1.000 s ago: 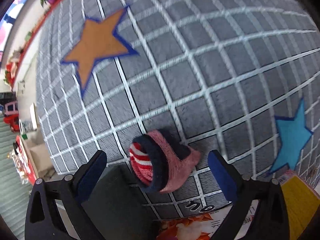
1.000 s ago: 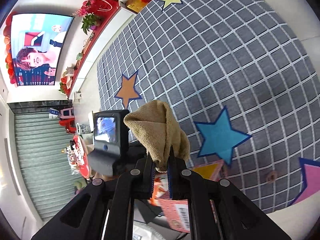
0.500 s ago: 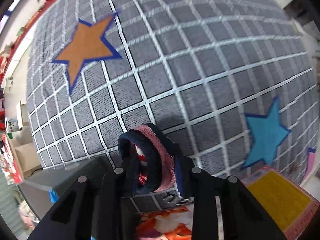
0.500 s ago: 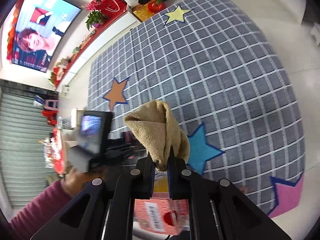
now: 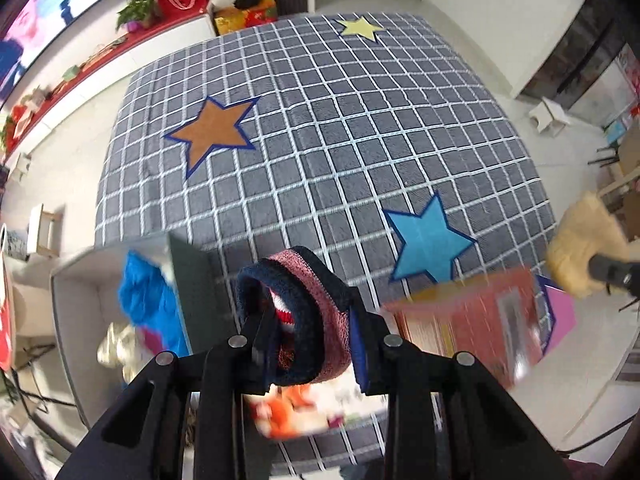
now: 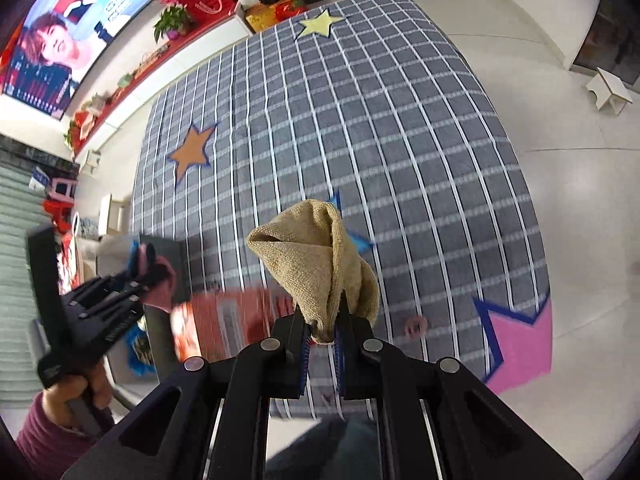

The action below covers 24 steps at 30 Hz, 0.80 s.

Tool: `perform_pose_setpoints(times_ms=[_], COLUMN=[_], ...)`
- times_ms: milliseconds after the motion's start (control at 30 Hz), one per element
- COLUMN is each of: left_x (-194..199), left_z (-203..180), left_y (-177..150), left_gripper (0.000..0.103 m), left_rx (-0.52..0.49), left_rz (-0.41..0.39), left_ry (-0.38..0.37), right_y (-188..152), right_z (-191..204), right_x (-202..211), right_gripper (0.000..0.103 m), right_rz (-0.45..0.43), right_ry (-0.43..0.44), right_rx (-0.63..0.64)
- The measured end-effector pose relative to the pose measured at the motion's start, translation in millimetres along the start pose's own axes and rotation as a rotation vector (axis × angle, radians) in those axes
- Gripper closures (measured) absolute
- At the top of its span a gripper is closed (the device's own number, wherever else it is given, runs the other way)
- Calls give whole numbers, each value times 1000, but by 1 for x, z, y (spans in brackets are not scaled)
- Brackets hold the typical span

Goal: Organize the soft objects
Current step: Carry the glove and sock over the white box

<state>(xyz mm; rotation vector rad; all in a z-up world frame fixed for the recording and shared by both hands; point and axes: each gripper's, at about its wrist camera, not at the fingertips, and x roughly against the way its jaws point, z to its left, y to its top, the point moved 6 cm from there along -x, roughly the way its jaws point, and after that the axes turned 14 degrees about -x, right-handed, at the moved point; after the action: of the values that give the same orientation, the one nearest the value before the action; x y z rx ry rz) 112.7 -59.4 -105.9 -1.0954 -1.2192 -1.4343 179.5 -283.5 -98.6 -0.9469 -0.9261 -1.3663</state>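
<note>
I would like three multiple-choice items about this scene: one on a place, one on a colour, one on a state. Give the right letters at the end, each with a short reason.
1. Where does the blue cloth lie?
A. in the grey box beside the rug
B. on the orange star
C. between the right gripper's fingers

2. What colour is the star nearest the far edge of the rug?
A. pink
B. yellow
C. green

3. What is the state of the right gripper?
A. wide open and empty
B. shut on a tan cloth
C. shut on a red box

Answers:
1 A: the blue cloth sits inside the grey box at the rug's left edge.
2 B: the yellow star lies by the far edge.
3 B: the right gripper pinches the tan cloth, which stands up from its fingers.
</note>
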Motion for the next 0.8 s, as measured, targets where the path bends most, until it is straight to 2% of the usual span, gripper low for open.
perform_pose_setpoints(times_ms=[133,267,533,800], left_x=[25,45,82,91], left_z=[0,13,60,110], left_y=[-28,-59,-117,-174], left_gripper=[71,71,71,71], left_rx=[57,125,265,465], left_rz=[-32,-62,-113,-107], left_ry=[15,26,113,165], right_y=[-40,-74,-107,-137], right_z=[9,38,121,203], right_x=[5,8,4,-15], right_gripper=[92,92,92,92], right_rz=[29,45,51,93], right_ry=[-4,15,57,82], right_rx=[44,113,319,521])
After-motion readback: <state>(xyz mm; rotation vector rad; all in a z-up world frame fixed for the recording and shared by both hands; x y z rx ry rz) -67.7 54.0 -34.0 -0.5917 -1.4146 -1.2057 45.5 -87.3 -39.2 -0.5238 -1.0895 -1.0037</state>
